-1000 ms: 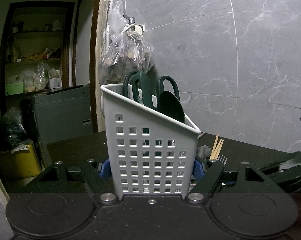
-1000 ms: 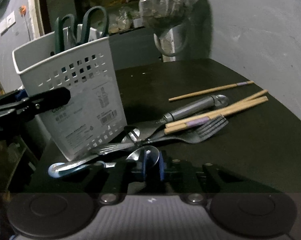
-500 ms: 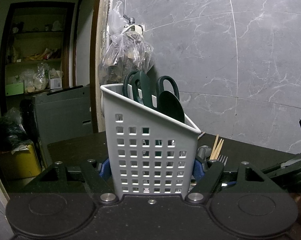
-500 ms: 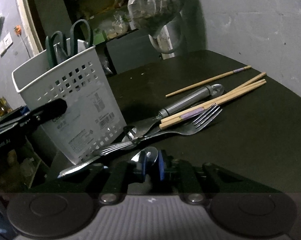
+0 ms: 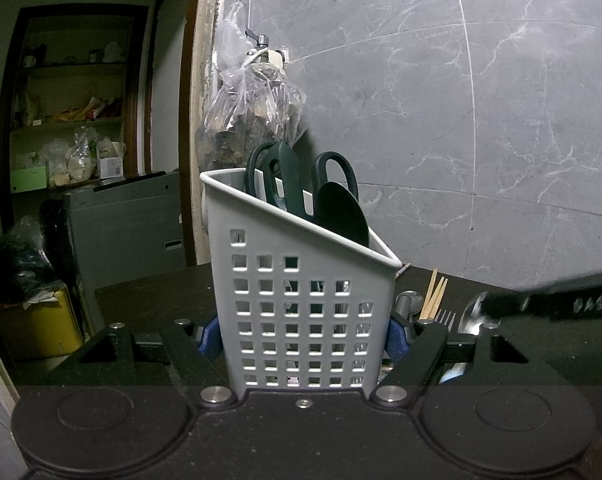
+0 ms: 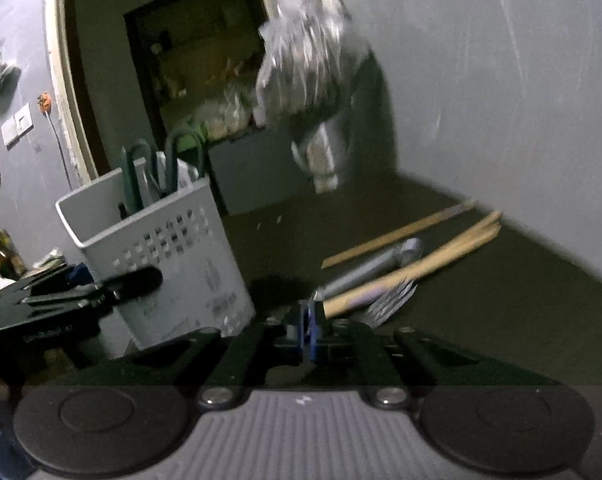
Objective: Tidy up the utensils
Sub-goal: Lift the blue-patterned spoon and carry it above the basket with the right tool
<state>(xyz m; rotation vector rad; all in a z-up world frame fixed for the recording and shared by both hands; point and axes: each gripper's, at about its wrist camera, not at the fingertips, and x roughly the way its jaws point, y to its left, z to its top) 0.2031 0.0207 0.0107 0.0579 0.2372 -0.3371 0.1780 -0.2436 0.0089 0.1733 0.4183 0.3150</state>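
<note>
Spoon looks pinched in the clenched right fingers, low beside the basket, which the left fingers clamp from both sides on the surface. Step in hand, I judge: carrying the spoon to the basket. Next it needs lifting over the rim and dropping in, clear of the scissors standing inside. Fork and chopsticks lie beyond, untouched

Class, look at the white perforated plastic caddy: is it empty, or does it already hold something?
Not empty. The white perforated plastic caddy holds dark green-handled scissors and a dark rounded utensil, all sticking up above its rim.
</note>
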